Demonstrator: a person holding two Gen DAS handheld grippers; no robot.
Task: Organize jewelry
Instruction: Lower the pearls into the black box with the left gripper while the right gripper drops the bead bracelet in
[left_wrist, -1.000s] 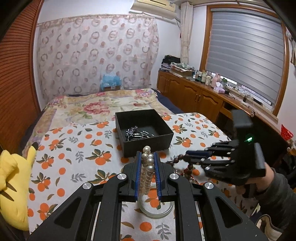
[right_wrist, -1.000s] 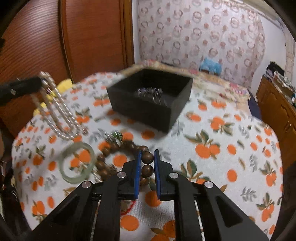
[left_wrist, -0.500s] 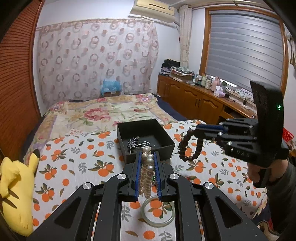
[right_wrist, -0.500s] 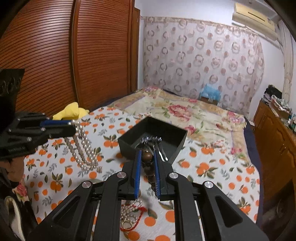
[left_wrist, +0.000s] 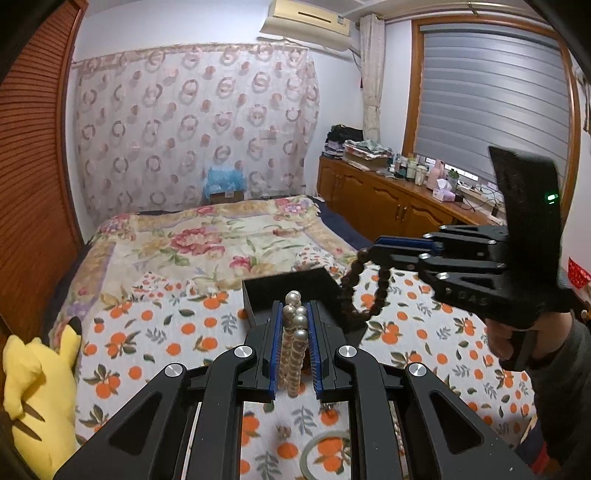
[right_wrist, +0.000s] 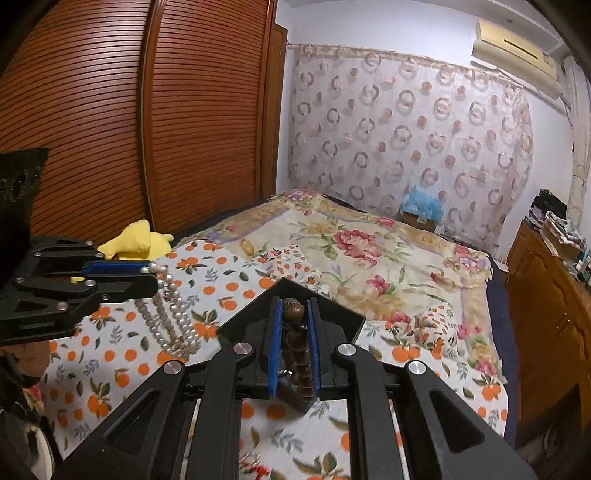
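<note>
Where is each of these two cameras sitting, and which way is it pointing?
Left wrist view: rides on the left tongs, looking along them across the bed toward the curtain and window; they pinch a pearl necklace. The right tongs and the person's right hand show at the right.
Right wrist view: rides on the right tongs, facing the wooden wardrobe and curtain; they pinch a brown bead bracelet. The left tongs show at the left.
Shared: the black box, both pieces of jewelry, the yellow plush toy.
</note>
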